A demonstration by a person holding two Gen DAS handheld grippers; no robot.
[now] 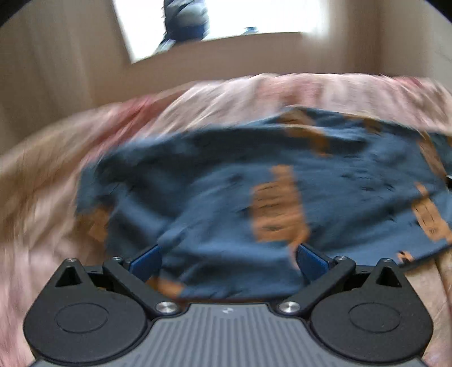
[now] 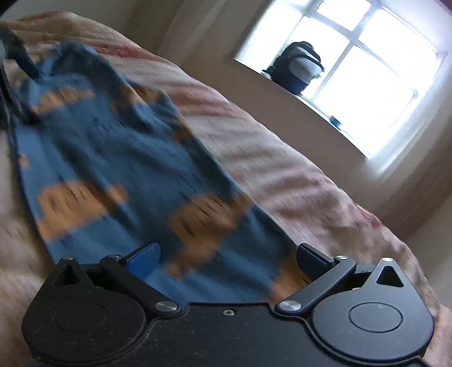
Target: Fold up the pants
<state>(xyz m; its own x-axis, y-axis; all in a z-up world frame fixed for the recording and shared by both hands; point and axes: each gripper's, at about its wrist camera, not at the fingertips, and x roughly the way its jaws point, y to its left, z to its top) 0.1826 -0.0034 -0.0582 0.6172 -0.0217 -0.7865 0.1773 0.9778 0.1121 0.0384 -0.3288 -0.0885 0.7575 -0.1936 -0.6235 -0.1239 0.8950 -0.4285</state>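
- Left wrist view: the left tool [image 1: 228, 261] has its two blue fingers [image 1: 147, 261] spread very wide.
- Blue cloth lies between the fingers, but the pads are not squeezing it. The tool holds nothing.
- The pants [image 1: 226, 180] are dark blue with orange patches that have small dark marks on them.
- They lie on the bed [image 1: 56, 158], right in front of the tool, spread wide with soft wrinkles.
- The bed has a pink and tan cover that looks soft and rumpled. The picture is blurry, so its pattern is hard to tell.
- Behind the bed is a plain tan wall [image 1: 56, 56] with a bright window [image 1: 254, 19].
- A dark bag [image 1: 186, 22] sits on the window ledge.

- Right wrist view: the right tool [image 2: 228, 259] is also wide open, with one blue finger [image 2: 145, 261] on each side.
- The edge of the pants [image 2: 113, 146] lies between the fingers, and the pads do not press on it. This tool holds nothing either.
- The pants stretch away from the tool across the bed [image 2: 282, 158], in a long shape with folds near the far end.
- The orange patches look like blocks, blurred in this picture.
- The window [image 2: 353, 70] has white bars, and the round, dark bag [image 2: 299, 67] stands on its ledge.
- A small blue thing [image 2: 336, 121] sits further along the ledge. It is too small to tell what it is.
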